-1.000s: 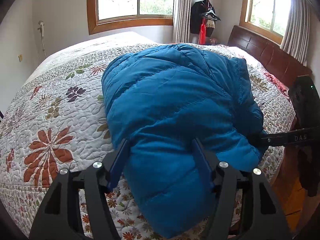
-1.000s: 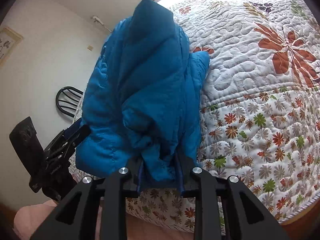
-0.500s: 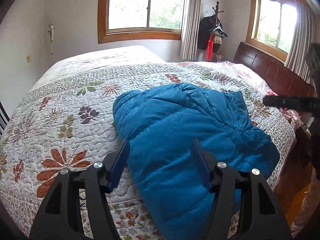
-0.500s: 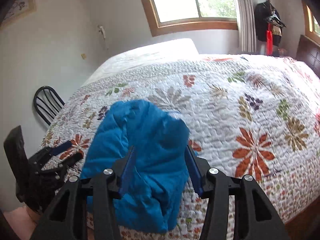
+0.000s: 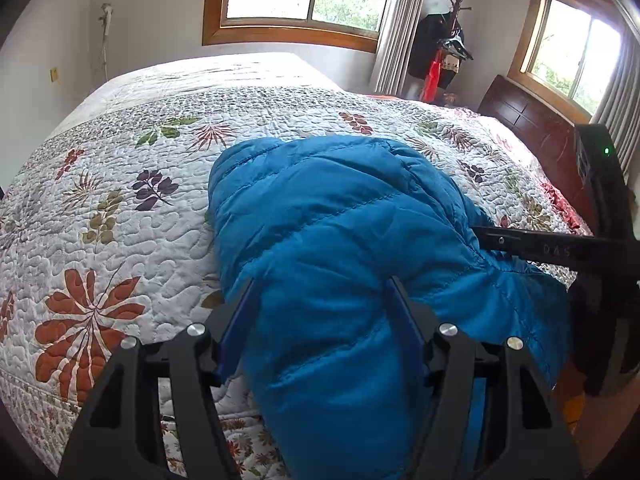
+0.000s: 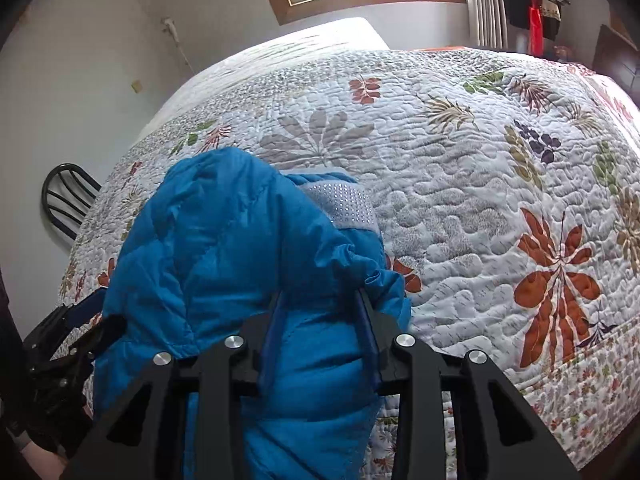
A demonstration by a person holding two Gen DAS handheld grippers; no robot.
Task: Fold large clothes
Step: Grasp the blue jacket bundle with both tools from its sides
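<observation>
A bulky blue quilted down jacket (image 5: 340,232) lies bunched on the near edge of a bed and hangs over its side. My left gripper (image 5: 320,300) has its jaws wide apart with a thick fold of the jacket between them. My right gripper (image 6: 320,316) also has jacket fabric (image 6: 224,264) between its fingers, which stand somewhat apart around the padding. A grey dotted lining patch (image 6: 340,208) shows at the jacket's far end. The right gripper shows at the right of the left wrist view (image 5: 532,246), and the left gripper at the lower left of the right wrist view (image 6: 76,340).
The bed carries a white quilt with a leaf print (image 5: 120,208). A dark wooden headboard (image 5: 532,128) stands at the right. A coat rack with clothes (image 5: 444,48) is in the far corner. A black chair (image 6: 66,196) stands beside the bed.
Both grippers moved back toward the jacket's near edge; the right one dropped lower and closer to the fabric. The jacket is more bunched, and its grey lining patch now shows.
</observation>
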